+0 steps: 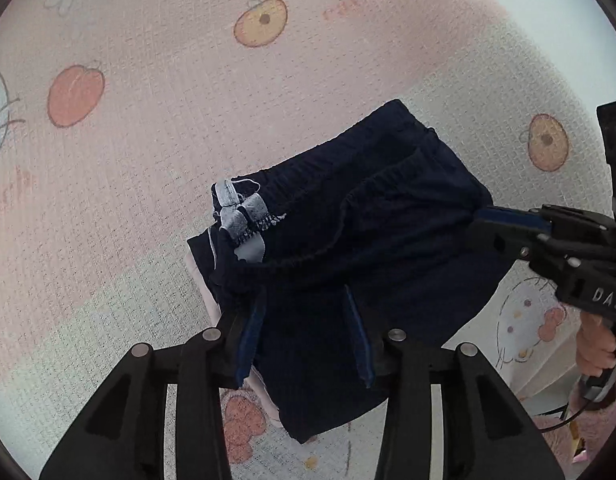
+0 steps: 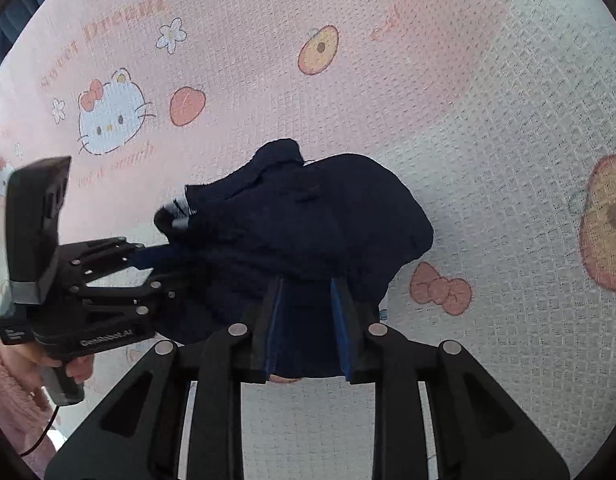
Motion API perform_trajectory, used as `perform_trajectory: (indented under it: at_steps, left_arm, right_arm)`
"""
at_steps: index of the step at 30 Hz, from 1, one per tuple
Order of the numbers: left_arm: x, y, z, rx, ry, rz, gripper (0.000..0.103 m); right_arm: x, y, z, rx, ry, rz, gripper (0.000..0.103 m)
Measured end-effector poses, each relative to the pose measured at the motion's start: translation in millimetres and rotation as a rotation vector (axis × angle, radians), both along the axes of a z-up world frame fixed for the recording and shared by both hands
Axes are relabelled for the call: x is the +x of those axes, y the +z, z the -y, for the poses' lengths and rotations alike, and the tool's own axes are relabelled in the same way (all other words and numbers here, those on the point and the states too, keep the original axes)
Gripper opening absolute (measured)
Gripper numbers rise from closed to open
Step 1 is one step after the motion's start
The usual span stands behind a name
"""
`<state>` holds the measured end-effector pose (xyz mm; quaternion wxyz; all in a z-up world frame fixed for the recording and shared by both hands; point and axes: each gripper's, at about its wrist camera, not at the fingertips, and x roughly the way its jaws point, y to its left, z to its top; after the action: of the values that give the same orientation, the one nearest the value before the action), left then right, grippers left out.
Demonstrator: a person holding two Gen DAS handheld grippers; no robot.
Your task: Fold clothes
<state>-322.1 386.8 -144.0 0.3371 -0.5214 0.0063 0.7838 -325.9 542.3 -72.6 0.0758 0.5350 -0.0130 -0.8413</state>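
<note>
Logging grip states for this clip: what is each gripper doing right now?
Left gripper: open, jaws apart over the navy garment, not pinching.
Right gripper: jaws narrow over the garment; grip cannot be told.

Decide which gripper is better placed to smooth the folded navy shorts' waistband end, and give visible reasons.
Left gripper: its open jaws straddle the navy shorts facing the waistband; the right gripper works the opposite edge.

left tool: black, blue pads | sleeve: fuzzy pink
</note>
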Motion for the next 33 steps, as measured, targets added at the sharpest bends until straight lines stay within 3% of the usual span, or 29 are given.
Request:
perform_trajectory:
  at_steps: [2,4,5,6,12,14,17,22,26,29,33]
  left_arm:
    - [6.1,13.7,8.4,-0.002,0.020,-0.023,0.042]
    - [15.0,35.1,21.8,0.021,0.056,-0.076,0.043]
    - [19.1,45.5,29.4,0.034,0.076,-0.097,0.045]
    - [23.1,55.0,37.1,0.041,0.098,-0.114,0.047]
    - [35.1,96.8,93.6,-0.010,0.218,-0.145,0.052]
    - [46.3,105.8,130.2,-0.050,0.261,-0.185,0.053]
    - [57.1,121.6,182.5,-0.132,0.332,-0.245,0.053]
    - [91.1,146.0,274.1,-0.222,0.445,-0.286,0.055]
    - [121.4,163.3,332.0,-0.329,0.557,-0.366,0.057]
    - [143.6,178.5,373.0,-0.285,0.626,-0.339,0.058]
    - [178.4,191.7,414.3,-0.306,0.768,-0.371,0.066]
  right_arm:
    - [8.5,22.0,5.5,0.031,-0.015,-0.039,0.028]
    - [17.5,45.7,18.0,0.097,-0.013,-0.096,0.045]
    - [23.3,57.6,27.6,0.117,-0.017,-0.119,0.060]
    - [27.4,68.1,38.5,0.121,-0.018,-0.130,0.065]
    - [63.6,104.2,113.2,0.179,-0.028,-0.244,0.065]
    - [73.7,106.5,141.8,0.169,-0.009,-0.260,0.066]
    - [86.3,109.5,186.8,0.131,0.011,-0.258,0.075]
    - [122.0,116.5,267.4,0.097,0.053,-0.285,0.076]
    - [152.0,123.0,325.1,0.040,0.084,-0.304,0.093]
    - [172.2,123.7,358.7,0.028,0.093,-0.315,0.097]
    - [196.6,128.5,394.2,0.055,0.089,-0.344,0.102]
